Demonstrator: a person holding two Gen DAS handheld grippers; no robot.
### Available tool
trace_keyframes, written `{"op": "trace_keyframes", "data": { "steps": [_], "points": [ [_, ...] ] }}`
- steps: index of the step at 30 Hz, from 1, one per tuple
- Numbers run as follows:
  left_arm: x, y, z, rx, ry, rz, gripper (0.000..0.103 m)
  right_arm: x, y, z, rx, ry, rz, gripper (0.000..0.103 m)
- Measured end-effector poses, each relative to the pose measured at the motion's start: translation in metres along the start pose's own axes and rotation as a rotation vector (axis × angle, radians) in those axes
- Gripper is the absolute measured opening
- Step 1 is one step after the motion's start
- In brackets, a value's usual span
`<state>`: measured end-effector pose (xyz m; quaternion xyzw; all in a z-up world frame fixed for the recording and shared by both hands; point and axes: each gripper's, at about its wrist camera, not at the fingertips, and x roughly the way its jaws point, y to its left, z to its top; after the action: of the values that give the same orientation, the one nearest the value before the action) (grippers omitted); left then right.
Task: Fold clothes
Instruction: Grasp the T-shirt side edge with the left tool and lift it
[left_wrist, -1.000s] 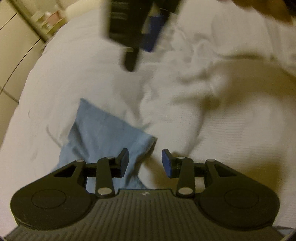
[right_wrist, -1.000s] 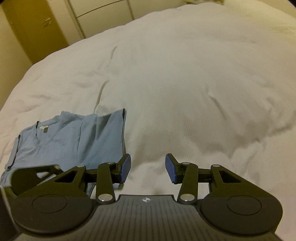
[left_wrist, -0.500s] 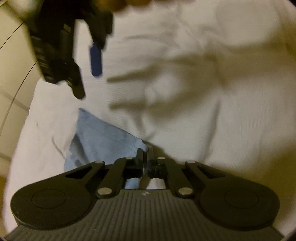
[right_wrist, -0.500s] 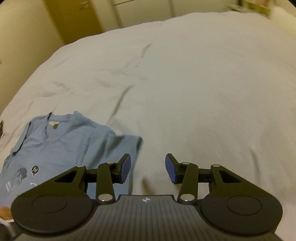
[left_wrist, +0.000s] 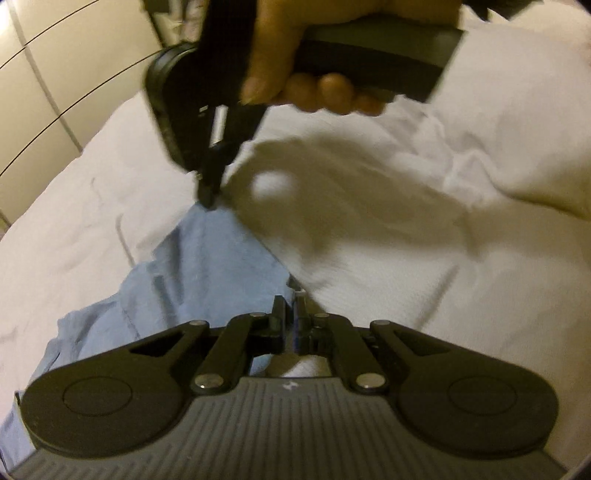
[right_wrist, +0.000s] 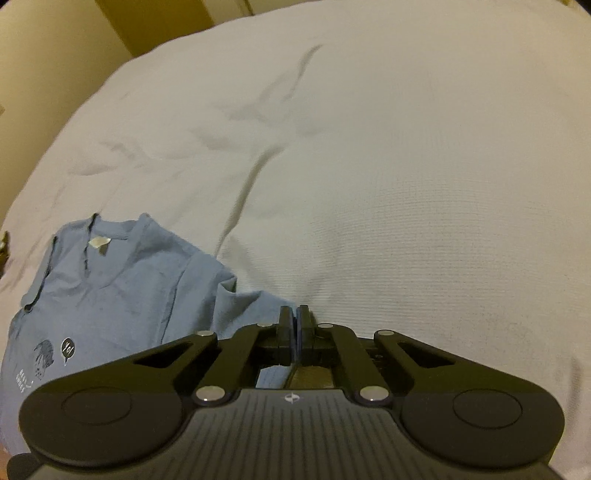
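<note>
Tools (left_wrist: 290, 306) (right_wrist: 294, 317) both pinch blue shirt (right_wrist: 122, 291) corners (on bedding (right_wrist: 388, 166)).

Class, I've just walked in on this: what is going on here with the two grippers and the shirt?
A person is folding a light blue T-shirt on a bed covered with a white quilt, using a handheld gripper in each hand. The left gripper is shut on an edge of the shirt. The right gripper is shut on a corner of the same shirt, and the left wrist view shows the person's hand gripping its handle. The shirt lies partly crumpled, collar and chest print showing; the fold is not yet done.
</note>
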<state>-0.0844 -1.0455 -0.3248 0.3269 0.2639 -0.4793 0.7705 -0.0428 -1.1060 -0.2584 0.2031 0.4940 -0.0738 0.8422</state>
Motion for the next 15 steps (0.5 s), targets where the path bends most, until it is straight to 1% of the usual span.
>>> {"op": "trace_keyframes", "data": {
  "steps": [1,2,4,5,7,9,10,11,12,14,15],
  "points": [
    [-0.004,0.006,0.000,-0.040,-0.005,0.004,0.002,-0.004,0.004,0.002,-0.001,0.000,-0.010,0.003],
    [-0.009,0.014,0.000,-0.101,-0.010,0.005,0.002,-0.007,0.010,0.004,-0.007,-0.002,-0.016,0.003],
    [-0.017,0.035,-0.001,-0.261,-0.013,0.006,0.002,-0.014,0.028,0.010,-0.026,-0.011,-0.007,0.003],
    [-0.022,0.047,-0.003,-0.358,-0.011,0.005,0.002,-0.016,0.037,0.014,-0.036,-0.016,-0.001,0.003],
    [-0.030,0.075,-0.016,-0.611,-0.001,0.007,0.002,-0.014,0.060,0.022,-0.066,-0.026,0.047,0.004],
    [-0.034,0.102,-0.038,-0.891,0.022,0.008,0.002,-0.007,0.080,0.029,-0.101,-0.036,0.139,0.010],
    [-0.034,0.113,-0.054,-1.035,0.043,0.007,0.002,-0.005,0.085,0.032,-0.105,-0.053,0.165,0.019],
    [-0.033,0.124,-0.071,-1.178,0.064,0.005,0.001,-0.003,0.090,0.035,-0.108,-0.069,0.192,0.024],
    [-0.032,0.133,-0.086,-1.300,0.082,0.002,0.001,-0.001,0.095,0.038,-0.109,-0.086,0.213,0.032],
    [-0.029,0.143,-0.111,-1.441,0.107,-0.018,0.002,-0.001,0.091,0.038,-0.089,-0.110,0.187,0.033],
    [-0.029,0.146,-0.120,-1.475,0.116,-0.021,0.002,0.000,0.088,0.035,-0.086,-0.104,0.166,0.033]
  ]
}}
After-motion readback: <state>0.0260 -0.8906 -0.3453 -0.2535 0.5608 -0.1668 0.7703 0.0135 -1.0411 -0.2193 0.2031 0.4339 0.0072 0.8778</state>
